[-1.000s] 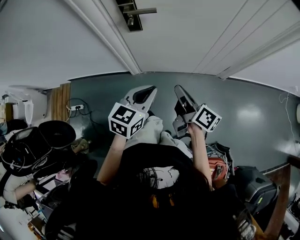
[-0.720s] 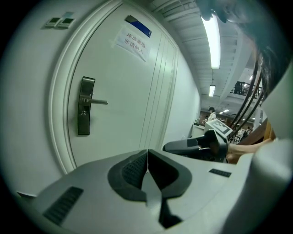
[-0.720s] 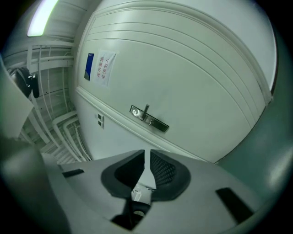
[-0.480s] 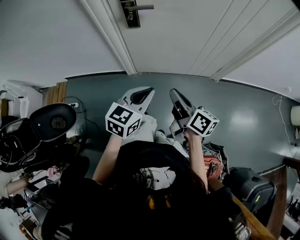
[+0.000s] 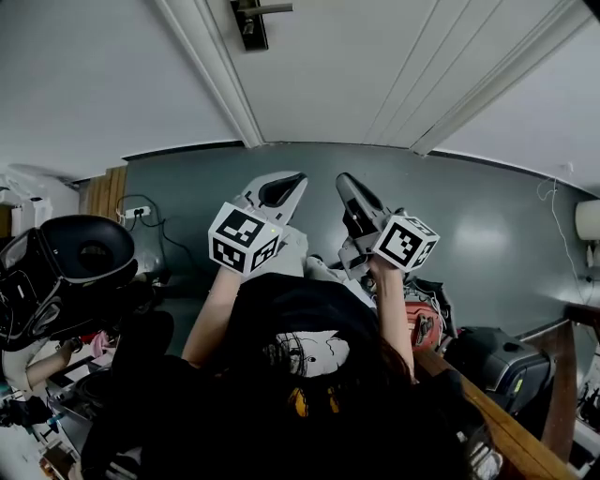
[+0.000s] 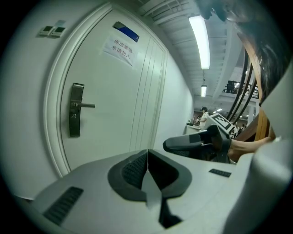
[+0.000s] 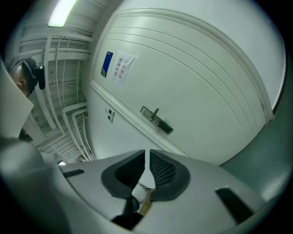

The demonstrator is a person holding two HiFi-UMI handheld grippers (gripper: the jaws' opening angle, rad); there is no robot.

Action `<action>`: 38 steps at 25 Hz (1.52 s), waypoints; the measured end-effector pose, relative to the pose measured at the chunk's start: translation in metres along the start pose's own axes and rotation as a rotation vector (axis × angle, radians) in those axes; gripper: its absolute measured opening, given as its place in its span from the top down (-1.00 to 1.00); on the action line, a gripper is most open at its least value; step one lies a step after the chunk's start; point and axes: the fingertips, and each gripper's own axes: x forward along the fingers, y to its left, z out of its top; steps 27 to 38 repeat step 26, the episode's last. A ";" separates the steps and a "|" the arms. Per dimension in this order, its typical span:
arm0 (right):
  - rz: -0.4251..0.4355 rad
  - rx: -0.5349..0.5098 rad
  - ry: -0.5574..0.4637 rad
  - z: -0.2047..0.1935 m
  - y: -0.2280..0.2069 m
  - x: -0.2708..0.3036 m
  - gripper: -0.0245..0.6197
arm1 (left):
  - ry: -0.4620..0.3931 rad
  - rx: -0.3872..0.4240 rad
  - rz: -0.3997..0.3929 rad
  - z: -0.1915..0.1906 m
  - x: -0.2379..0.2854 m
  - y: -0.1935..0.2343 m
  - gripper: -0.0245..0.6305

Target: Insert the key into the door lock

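A white door carries a dark lock plate with a lever handle (image 5: 251, 21) at the top of the head view; the lock plate (image 6: 76, 109) also shows in the left gripper view and the lock plate (image 7: 156, 120) in the right one. Both grippers are held side by side at waist height, well short of the door. My left gripper (image 5: 284, 188) has its jaws closed with nothing between them. My right gripper (image 5: 346, 184) is shut, and a small silver and brass piece, apparently the key (image 7: 144, 200), sits pinched behind its pads.
A paper sign (image 6: 121, 45) hangs high on the door and wall switches (image 6: 51, 30) sit left of the frame. Grey floor (image 5: 487, 234) lies below. Black equipment (image 5: 66, 272) is at my left. A wooden rail (image 5: 506, 431) and a dark bag (image 5: 492, 361) are at my right.
The door lock has slid up towards the top edge of the head view. Both grippers have kept their pose and spacing. The black equipment at the left has shifted.
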 end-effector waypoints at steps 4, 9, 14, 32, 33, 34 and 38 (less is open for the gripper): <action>-0.014 -0.030 -0.002 0.002 -0.003 -0.007 0.86 | 0.005 0.005 -0.009 -0.001 0.003 -0.006 0.90; -0.052 -0.076 0.020 -0.001 -0.013 -0.012 0.86 | 0.028 0.003 -0.004 -0.007 0.004 -0.007 0.90; -0.079 -0.094 0.019 -0.002 -0.021 -0.015 0.86 | 0.059 0.003 -0.014 -0.015 0.004 -0.010 0.90; -0.208 -0.119 -0.019 0.009 -0.066 -0.047 0.86 | 0.153 -0.006 -0.048 -0.038 0.014 -0.015 0.90; -0.208 -0.119 -0.019 0.009 -0.066 -0.047 0.86 | 0.153 -0.006 -0.048 -0.038 0.014 -0.015 0.90; -0.208 -0.119 -0.019 0.009 -0.066 -0.047 0.86 | 0.153 -0.006 -0.048 -0.038 0.014 -0.015 0.90; -0.208 -0.119 -0.019 0.009 -0.066 -0.047 0.86 | 0.153 -0.006 -0.048 -0.038 0.014 -0.015 0.90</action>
